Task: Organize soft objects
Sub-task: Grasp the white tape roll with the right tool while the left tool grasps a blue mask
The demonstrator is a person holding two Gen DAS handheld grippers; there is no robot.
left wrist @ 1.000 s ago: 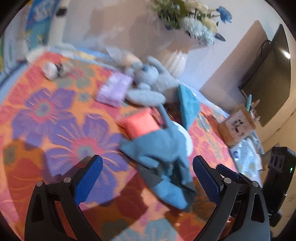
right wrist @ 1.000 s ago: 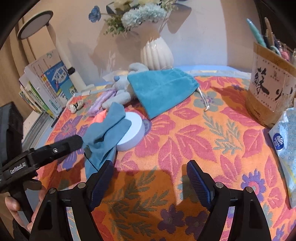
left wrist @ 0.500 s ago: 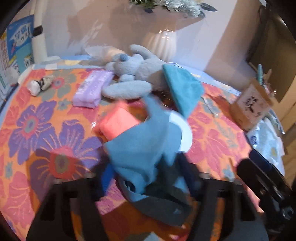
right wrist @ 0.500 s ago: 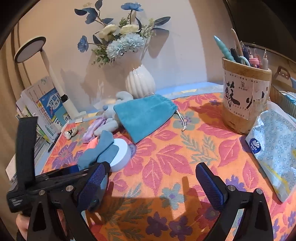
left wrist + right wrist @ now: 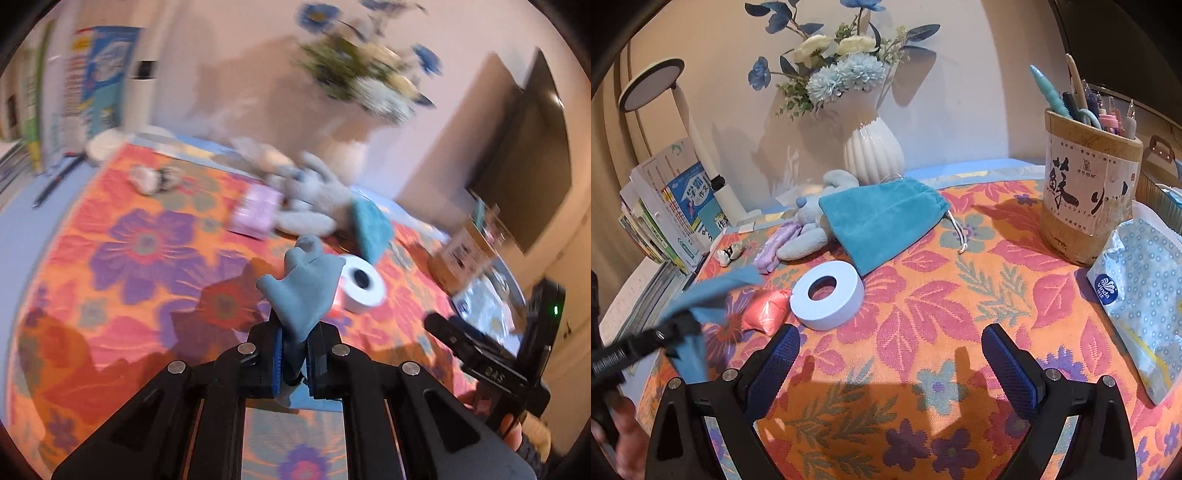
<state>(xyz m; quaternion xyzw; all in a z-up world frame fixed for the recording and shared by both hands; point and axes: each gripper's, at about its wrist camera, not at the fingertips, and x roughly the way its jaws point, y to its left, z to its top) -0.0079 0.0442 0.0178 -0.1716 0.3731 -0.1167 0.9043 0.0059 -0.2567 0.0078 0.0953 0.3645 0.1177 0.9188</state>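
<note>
In the left wrist view we see our left gripper (image 5: 295,360) with its blue-padded fingers (image 5: 277,363) pressed together on a soft grey-blue cloth (image 5: 301,291). The cloth stands up out of the clamp, lifted clear of the floral orange tablecloth (image 5: 147,258). Just beyond it lies a white foam ring (image 5: 360,286), flat on the tablecloth. Further back, near the far edge, a grey plush rabbit (image 5: 314,199) lies with a lilac tissue packet (image 5: 256,210) on its left and a teal velvet drawstring pouch (image 5: 371,225) on its right. This view is blurred, so finer detail is lost. The right gripper's body (image 5: 487,365) shows at the right edge, but from here we cannot tell how its fingers stand.

In the right wrist view our right gripper (image 5: 890,356) hangs over the near middle of the tablecloth (image 5: 923,325) with its fingers (image 5: 1008,363) wide apart and nothing between them. At the left edge the left gripper (image 5: 639,350) holds the grey-blue cloth (image 5: 701,295) above the tablecloth. A small coral satin pouch (image 5: 766,310) touches the foam ring (image 5: 827,295). Behind them the teal pouch (image 5: 882,218) lies partly over the plush rabbit (image 5: 809,225), with the lilac packet (image 5: 775,245) beside it. A white ribbed vase of flowers (image 5: 873,155) stands at the far edge, a bamboo pen holder (image 5: 1089,199) near the far right corner, and a dotted tissue pack (image 5: 1141,295) at the right edge.
</note>
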